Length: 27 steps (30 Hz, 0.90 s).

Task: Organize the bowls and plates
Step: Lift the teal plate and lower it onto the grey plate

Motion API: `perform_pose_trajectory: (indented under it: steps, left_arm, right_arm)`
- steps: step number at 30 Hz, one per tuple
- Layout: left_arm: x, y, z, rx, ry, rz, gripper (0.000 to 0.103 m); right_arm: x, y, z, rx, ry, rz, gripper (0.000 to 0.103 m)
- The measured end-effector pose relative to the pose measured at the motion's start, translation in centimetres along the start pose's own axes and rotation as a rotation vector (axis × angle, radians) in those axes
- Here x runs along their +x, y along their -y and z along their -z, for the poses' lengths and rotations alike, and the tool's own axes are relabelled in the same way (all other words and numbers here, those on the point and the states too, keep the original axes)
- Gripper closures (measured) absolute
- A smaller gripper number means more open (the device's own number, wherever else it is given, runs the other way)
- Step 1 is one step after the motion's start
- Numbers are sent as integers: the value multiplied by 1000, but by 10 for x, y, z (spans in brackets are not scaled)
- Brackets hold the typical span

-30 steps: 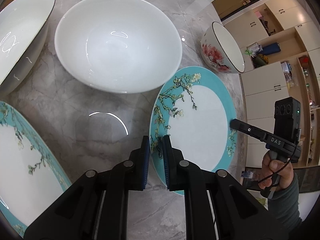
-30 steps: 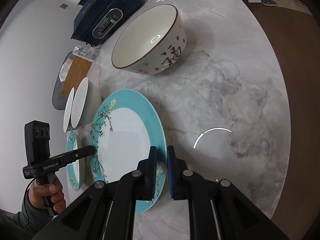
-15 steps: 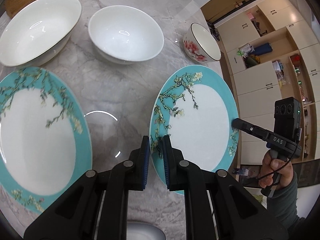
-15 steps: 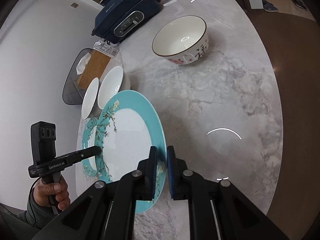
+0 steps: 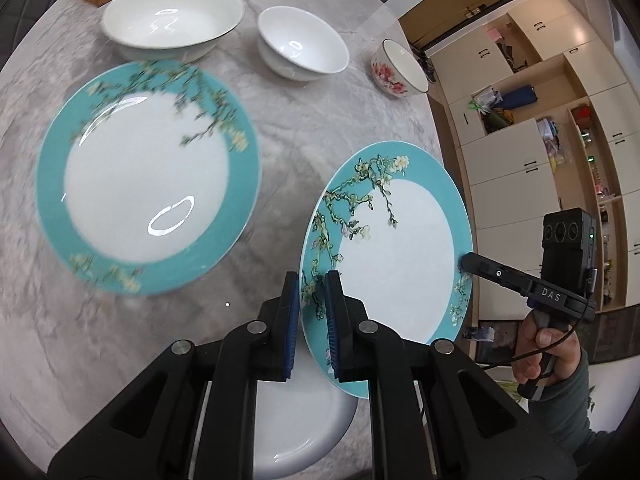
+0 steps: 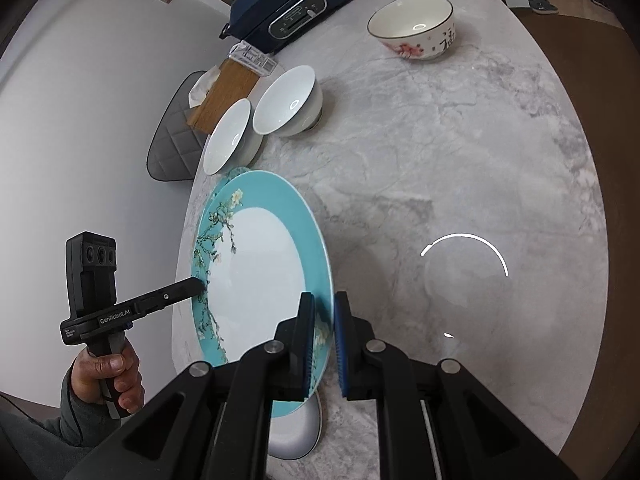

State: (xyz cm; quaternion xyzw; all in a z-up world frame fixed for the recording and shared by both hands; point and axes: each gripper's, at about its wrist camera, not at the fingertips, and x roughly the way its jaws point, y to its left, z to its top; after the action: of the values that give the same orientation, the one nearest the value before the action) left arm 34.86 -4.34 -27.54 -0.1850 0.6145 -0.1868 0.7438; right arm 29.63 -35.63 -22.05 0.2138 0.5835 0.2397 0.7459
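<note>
Both grippers have lifted the teal blossom plate (image 5: 396,248) well up off the tabletop (image 5: 304,128) over the last second: a second ago the big white bowl filled the left wrist view, now the whole far spread shows. The left gripper (image 5: 312,312) pinches the plate's near-left rim, pads pressed on both faces; the right gripper (image 6: 322,340) pinches the opposite rim the same way. The plate hangs between them, carried roughly level by my reading, clear of the marble. New in view: a second matching teal plate (image 5: 148,176) lying flat to the left, blurred from camera motion, so the rig is moving. In the right wrist view the held plate overlaps it. A plain white plate (image 5: 300,420) sits on the tabletop below the held one, at the near edge. Far side: wide white bowl (image 5: 172,16), smaller white bowl (image 5: 302,42), floral bowl (image 5: 398,68) at far right, none touching. Judgement: lift done, transport under way; likely target is stacking onto the matching plate at left, so next calls for a leftward carry and a level set-down. Risk: rim slip from the narrow two-point hold.
</note>
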Motion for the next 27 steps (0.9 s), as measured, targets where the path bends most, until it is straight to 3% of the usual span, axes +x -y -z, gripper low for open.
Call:
perform_pose_trajectory:
  steps: [9,15,27]
  left_arm:
    - [-25,-43,70,-7,-41,-17,93]
    - [-17,-70,104,-23,-83,-37,93]
    - [7,-98,141,-48,-132,-62,93]
  right_arm:
    - [27,-25,69,45,-33,-8,91]
    - [51,-25,111,89,-68,4,91]
    - [78,-18,140,103,-113,52,91]
